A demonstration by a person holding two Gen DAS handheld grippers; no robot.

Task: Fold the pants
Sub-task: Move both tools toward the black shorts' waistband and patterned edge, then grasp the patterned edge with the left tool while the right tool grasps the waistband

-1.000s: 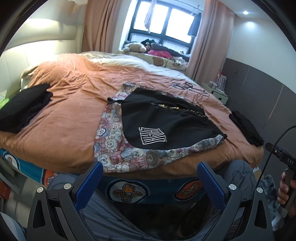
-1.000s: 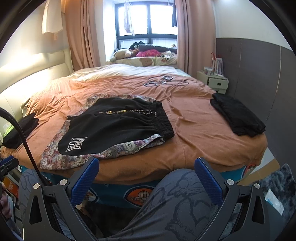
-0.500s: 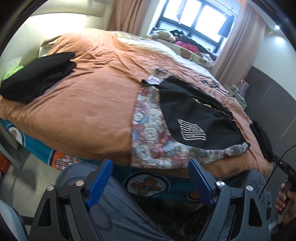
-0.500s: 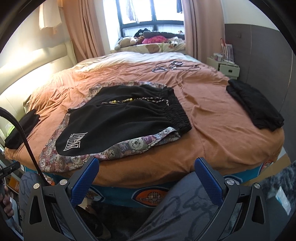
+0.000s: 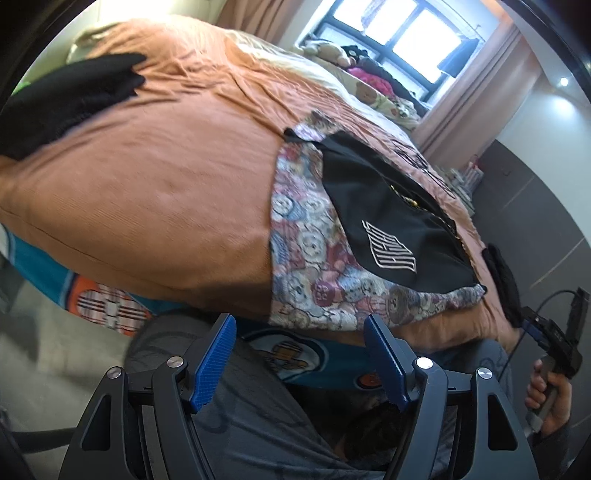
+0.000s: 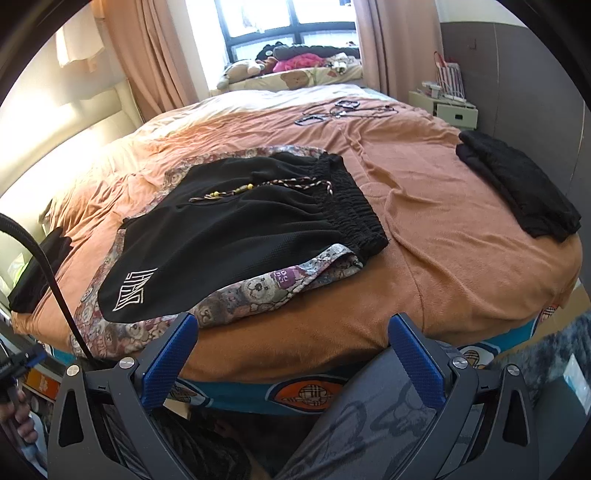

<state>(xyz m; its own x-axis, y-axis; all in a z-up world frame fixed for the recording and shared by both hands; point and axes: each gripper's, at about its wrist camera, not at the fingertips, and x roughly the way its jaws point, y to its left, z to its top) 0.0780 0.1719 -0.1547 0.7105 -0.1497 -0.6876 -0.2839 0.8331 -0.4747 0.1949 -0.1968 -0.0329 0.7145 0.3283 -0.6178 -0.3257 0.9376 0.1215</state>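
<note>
Black shorts (image 6: 236, 229) with a white striped logo, unreadable, lie on the bear-print cloth (image 6: 258, 291). The left gripper (image 5: 300, 360) is closing on nothing; the right gripper (image 6: 293, 360) is released.

Bed (image 6: 461, 280): one, with one orange cover (image 5: 166, 177).
Black shorts (image 6: 240, 229): one pair, one white logo (image 6: 135, 291).
Bear-print cloth (image 5: 306, 266): one, under the shorts.
Folded black piles: two, one left (image 5: 66, 99), one right (image 6: 517, 188).
Grippers: two, left (image 5: 300, 360) and right (image 6: 293, 363), two blue pads each.
Window (image 6: 284, 22): one.
Curtains: two (image 6: 147, 55), (image 6: 384, 44).
Nightstand (image 6: 448, 107): one.
</note>
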